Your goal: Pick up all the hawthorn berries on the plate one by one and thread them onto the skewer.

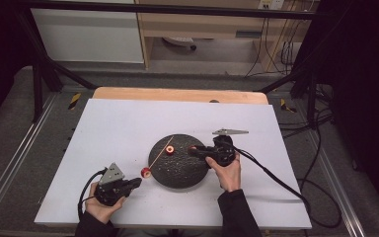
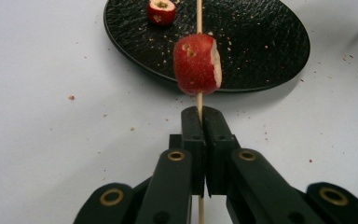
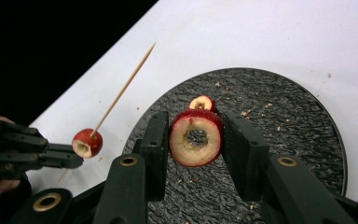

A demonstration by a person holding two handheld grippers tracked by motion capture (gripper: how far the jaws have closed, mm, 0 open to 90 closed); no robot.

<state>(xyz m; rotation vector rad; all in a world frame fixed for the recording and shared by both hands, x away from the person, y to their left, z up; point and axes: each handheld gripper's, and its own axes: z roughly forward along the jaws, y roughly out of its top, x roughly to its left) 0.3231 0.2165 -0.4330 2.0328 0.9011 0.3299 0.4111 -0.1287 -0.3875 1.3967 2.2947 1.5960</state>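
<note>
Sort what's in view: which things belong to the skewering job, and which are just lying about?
In the job:
- skewer, clamped in the left gripper
- threaded fruit piece on the skewer
- cored fruit ring held in the right gripper
- loose fruit piece
- black plate

Lying about:
- crumbs on the white table
- desk behind

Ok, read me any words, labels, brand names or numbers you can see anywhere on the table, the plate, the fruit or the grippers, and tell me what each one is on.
None can be read.
The white table, the black plate, the skewer, the cored red fruit pieces and both grippers carry no print.
The yellow-and-black floor markers show stripes, no letters.
The wall outlet behind is too small to tell.
</note>
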